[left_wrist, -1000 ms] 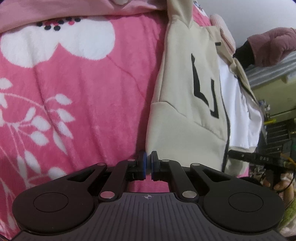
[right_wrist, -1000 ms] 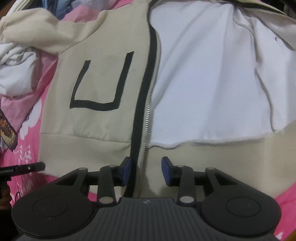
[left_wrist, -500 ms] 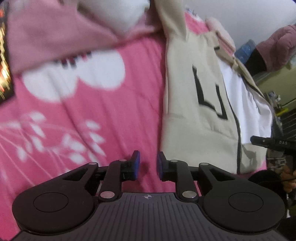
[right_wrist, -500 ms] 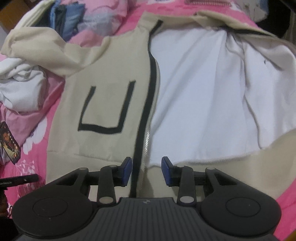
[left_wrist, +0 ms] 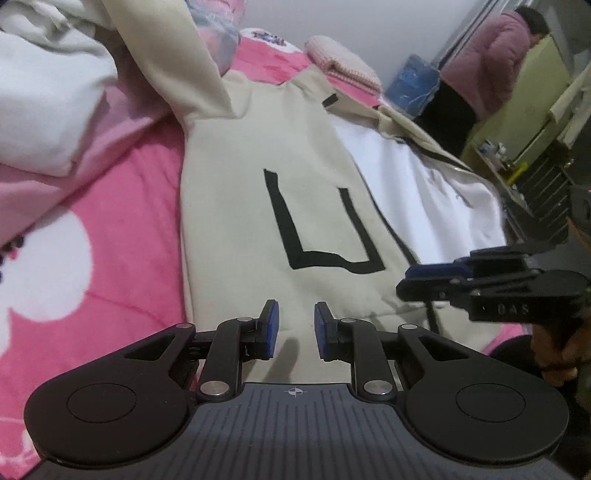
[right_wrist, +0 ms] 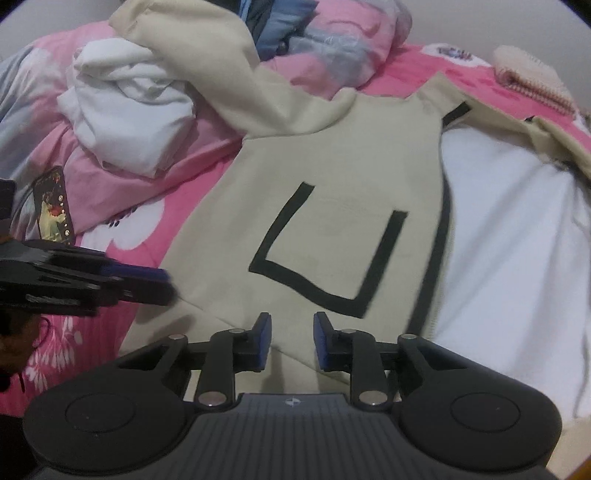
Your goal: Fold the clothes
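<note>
A beige zip jacket lies face up on the pink flowered bedspread. Its left panel carries a black U-shaped pocket outline, and the other panel is thrown back to show white lining. My left gripper hovers over the bottom hem with a narrow gap and nothing pinched. My right gripper is over the same hem just below the pocket; its jaws are closing, with only cloth lying beneath the gap. Each gripper shows in the other's view: the right gripper and the left gripper.
A crumpled white garment and pink bedding lie left of the jacket, with a phone beside them. Blue clothes and a pink knit piece sit at the far end. A person in a mauve jacket stands past the bed.
My left gripper went from shut to slightly open and swung right from the bedspread onto the hem. My right gripper shifted left from the zipper to below the pocket, its jaws narrower.
</note>
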Action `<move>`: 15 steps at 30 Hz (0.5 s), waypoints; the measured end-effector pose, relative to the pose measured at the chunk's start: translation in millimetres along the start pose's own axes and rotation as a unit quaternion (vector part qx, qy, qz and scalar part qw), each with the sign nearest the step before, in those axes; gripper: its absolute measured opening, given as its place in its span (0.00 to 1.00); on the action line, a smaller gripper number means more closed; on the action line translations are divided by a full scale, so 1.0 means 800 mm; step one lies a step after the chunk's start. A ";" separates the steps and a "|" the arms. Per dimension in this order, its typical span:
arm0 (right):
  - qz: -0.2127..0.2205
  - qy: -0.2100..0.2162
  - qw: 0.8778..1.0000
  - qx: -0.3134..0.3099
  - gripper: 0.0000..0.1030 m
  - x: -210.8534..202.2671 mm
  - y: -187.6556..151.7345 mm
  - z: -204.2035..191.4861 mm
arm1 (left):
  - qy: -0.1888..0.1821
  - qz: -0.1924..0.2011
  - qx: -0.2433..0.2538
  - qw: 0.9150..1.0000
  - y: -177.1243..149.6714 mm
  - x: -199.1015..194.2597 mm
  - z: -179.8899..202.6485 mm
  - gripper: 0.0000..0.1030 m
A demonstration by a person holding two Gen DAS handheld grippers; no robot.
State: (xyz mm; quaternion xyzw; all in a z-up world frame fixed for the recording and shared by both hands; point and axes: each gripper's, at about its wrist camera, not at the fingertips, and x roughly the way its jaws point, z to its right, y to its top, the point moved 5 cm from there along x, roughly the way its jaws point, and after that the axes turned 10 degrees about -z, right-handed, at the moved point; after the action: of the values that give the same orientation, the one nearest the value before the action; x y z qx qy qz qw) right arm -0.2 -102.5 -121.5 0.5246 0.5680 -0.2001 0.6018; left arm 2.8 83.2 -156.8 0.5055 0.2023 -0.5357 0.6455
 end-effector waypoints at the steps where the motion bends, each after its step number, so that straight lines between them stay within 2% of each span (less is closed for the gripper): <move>1: -0.003 0.002 1.000 0.003 0.23 0.005 0.001 0.000 | 0.010 -0.007 -0.004 1.000 -0.002 0.007 -0.004 0.19; 4: -0.022 -0.009 1.000 0.017 0.21 0.026 -0.003 0.009 | 0.028 -0.027 -0.022 0.999 -0.011 0.026 -0.021 0.19; 7: -0.054 -0.037 0.997 0.040 0.20 0.048 -0.013 0.030 | 0.008 -0.023 -0.052 0.998 -0.014 0.029 -0.033 0.19; 10: -0.060 -0.029 0.996 0.066 0.19 0.040 -0.009 0.040 | 0.004 -0.026 -0.061 0.998 -0.013 0.028 -0.034 0.20; 13: -0.036 -0.030 0.998 0.051 0.20 0.020 0.003 0.030 | 0.009 -0.026 -0.055 0.998 -0.012 0.030 -0.030 0.20; 15: -0.015 -0.013 0.999 0.039 0.20 0.011 0.012 0.022 | 0.013 -0.025 -0.052 0.998 -0.012 0.031 -0.027 0.20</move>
State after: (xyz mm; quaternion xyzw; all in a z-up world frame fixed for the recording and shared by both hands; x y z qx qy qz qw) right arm 18.7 -110.8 -128.6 0.5366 0.5598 -0.2374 0.5850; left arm 8.6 90.5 -190.1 0.4731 0.2509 -0.5338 0.6544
